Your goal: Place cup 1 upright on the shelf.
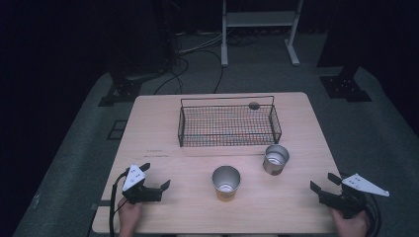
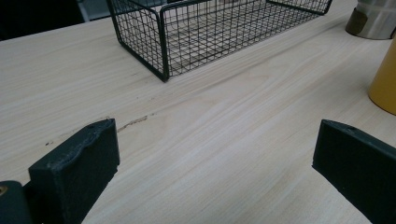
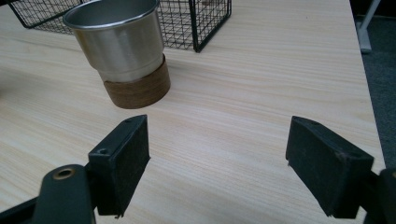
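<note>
The left hand-held gripper (image 1: 156, 177) is sitting low over the near left part of the counter (image 1: 163, 163), its jaws spread wide and holding nothing; in the left gripper view bare pale wood is lying between the two black pads (image 2: 77, 172). The right hand-held gripper (image 1: 325, 183) is hovering at the near right edge of the counter, its jaws likewise gaping wide with nothing between them.

Ahead of the right hand-held gripper, a steel cup with a brown base (image 3: 120, 51) is standing upright, apart from the jaws and just in front of the wire basket (image 1: 228, 124). Toward the middle of the counter, a steel cup with a yellow base (image 1: 226, 182) is standing upright too, between the two hand-held grippers and well apart from each; its yellow side is showing at the right edge of the left gripper view. The two cups are standing near each other without touching.

The black wire basket is resting farther back, centred on the counter, with nothing visibly lying in it. A hand (image 1: 129, 217) is gripping each tool from the near edge.
</note>
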Available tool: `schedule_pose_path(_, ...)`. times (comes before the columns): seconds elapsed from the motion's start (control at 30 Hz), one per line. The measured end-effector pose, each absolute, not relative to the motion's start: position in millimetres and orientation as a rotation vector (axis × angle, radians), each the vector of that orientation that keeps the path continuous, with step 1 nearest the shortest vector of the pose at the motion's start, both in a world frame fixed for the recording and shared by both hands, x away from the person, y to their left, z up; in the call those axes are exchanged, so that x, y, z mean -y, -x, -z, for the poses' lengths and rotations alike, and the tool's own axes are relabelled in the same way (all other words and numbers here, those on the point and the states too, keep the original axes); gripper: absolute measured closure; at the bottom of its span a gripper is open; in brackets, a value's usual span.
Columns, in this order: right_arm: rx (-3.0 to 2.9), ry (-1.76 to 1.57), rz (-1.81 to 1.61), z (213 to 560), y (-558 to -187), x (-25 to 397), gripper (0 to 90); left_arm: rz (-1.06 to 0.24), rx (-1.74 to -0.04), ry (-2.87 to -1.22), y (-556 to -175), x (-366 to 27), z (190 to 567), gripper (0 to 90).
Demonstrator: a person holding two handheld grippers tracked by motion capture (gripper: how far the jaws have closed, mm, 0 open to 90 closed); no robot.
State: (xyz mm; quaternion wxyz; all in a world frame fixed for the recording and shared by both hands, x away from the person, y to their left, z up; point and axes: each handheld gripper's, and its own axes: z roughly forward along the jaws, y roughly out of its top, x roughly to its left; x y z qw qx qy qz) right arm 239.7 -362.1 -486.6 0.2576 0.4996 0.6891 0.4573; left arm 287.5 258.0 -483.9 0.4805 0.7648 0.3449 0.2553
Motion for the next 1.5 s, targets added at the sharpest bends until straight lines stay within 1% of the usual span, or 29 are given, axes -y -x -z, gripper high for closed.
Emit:
schedule_pose_path(0.17,-1.878,-1.333,-1.262,485.3,-238.1,361.9,19.8,-0.623,-0.840,-1.865,-287.3,-257.8,484.0,0.0)
schedule_pose_path(0.87,-1.971,-1.240,-1.255,480.8,-238.7,338.4,15.3,-0.621,-0.830,-1.859,-286.5,-257.6,483.9,0.0)
schedule_pose_path(1.5,-2.099,-1.165,-1.197,478.8,-248.1,304.7,13.4,-0.623,-0.832,-1.861,-286.5,-257.3,484.2,0.0)
